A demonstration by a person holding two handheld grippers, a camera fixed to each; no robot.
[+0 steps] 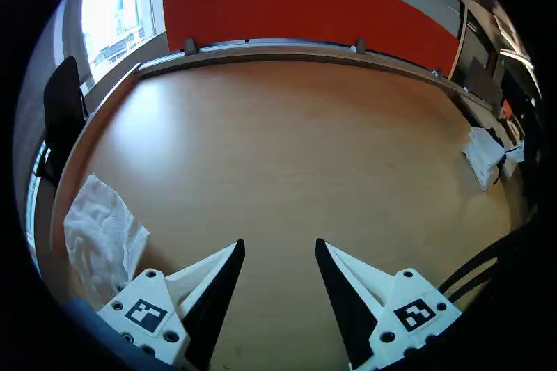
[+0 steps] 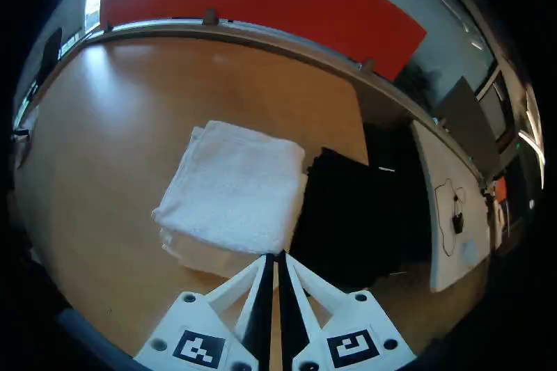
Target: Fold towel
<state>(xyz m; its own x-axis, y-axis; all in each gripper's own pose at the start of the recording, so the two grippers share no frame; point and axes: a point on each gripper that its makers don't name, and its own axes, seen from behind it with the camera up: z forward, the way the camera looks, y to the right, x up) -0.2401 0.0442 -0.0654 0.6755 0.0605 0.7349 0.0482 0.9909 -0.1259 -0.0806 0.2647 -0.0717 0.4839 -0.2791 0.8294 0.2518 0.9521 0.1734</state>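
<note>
Desk, towel just ahead of right hand-held gripper

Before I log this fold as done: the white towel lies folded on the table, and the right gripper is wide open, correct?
No. The right gripper view shows the right gripper shut, fingers together, not wide open. The white towel does lie folded on the table.

Ahead in the left gripper view we find wide bare counter, hemmed by a crumpled towel at its left edge, a white bundle far right and a red panel behind. In the right gripper view a folded towel lies just ahead, a black mass just beside it; leftward the counter is open
</note>
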